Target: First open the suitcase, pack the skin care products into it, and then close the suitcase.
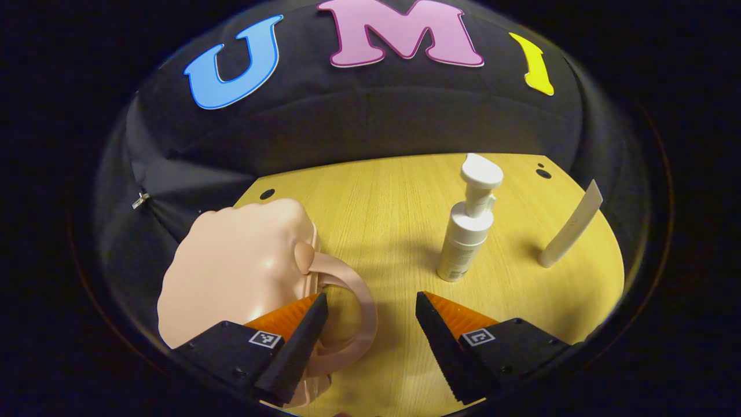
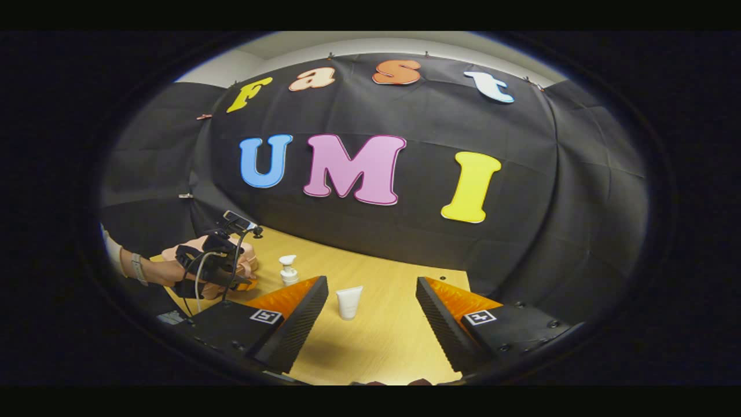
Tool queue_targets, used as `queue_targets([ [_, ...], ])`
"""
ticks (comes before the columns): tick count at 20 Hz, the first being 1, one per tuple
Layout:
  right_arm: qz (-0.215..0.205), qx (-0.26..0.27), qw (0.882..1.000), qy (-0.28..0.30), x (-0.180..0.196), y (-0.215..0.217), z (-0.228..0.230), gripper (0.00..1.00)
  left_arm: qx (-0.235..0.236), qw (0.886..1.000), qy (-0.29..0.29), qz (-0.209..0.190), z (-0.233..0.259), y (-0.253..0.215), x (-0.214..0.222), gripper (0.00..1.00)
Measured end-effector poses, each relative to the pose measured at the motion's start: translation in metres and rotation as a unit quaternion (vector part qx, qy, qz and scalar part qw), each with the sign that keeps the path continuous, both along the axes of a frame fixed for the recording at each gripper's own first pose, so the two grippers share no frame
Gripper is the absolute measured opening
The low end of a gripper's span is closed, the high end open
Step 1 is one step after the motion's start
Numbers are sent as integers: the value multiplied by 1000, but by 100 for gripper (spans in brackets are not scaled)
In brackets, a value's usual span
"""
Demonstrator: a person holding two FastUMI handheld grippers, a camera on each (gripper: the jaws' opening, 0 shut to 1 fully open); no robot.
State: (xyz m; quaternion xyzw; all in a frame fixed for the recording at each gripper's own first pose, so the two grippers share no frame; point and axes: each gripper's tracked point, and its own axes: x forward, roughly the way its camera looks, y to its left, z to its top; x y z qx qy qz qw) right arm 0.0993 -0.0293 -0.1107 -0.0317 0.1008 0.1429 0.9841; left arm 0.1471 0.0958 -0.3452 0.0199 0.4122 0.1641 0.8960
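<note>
A small pink suitcase [image 1: 237, 266] stands at the left of the wooden table [image 1: 382, 197], its lid shut and its loop handle [image 1: 363, 295] facing me. My left gripper [image 1: 370, 315] is open; its left finger lies over the handle, and the loop reaches into the gap between the fingers. A white pump bottle [image 1: 469, 231] stands upright ahead on the right, and a white tube [image 1: 570, 226] stands beyond it. In the right gripper view, my right gripper [image 2: 370, 307] hangs open above the table, with the tube [image 2: 349, 301] farther off between its fingers.
The right gripper view shows the left gripper [image 2: 214, 266], held in a hand with a wristband [image 2: 138, 269], at the suitcase [image 2: 248, 255], with the pump bottle [image 2: 288, 270] beside it. Black cloth walls close the table's far and side edges. Small holes [image 1: 267, 194] mark the tabletop corners.
</note>
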Motion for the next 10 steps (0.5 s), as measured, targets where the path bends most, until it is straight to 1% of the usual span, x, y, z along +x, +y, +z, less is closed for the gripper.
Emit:
queue_targets([
  [1, -10, -2, 1000, 2, 3, 0, 0, 98, -1, 1000, 13, 4, -5, 3, -2, 97],
  [2, -22, -1, 1000, 5, 4, -1, 0, 98, 6, 1000, 15, -1, -5, 6, 2, 97],
  [3, -33, 2, 999, 7, 6, 2, 2, 98, 4, 1000, 11, -13, -5, 4, 6, 97],
  [4, -42, 6, 999, 6, 7, 5, 4, 97, -1, 1000, 10, -23, -7, 2, 9, 91],
  [5, -51, 10, 999, 6, 9, 9, 7, 98, -6, 999, 16, -32, -10, -1, 9, 88],
  [6, -60, 11, 998, 8, 10, 12, 7, 97, 0, 999, 27, -37, -13, 0, 5, 80],
  [8, -67, 15, 997, 18, 8, 20, 9, 98, -7, 999, 36, -37, -23, 2, 4, 24],
  [10, -71, 9, 997, 8, 6, 26, 19, 98, -17, 998, 39, -44, -21, 2, 3, 16],
])
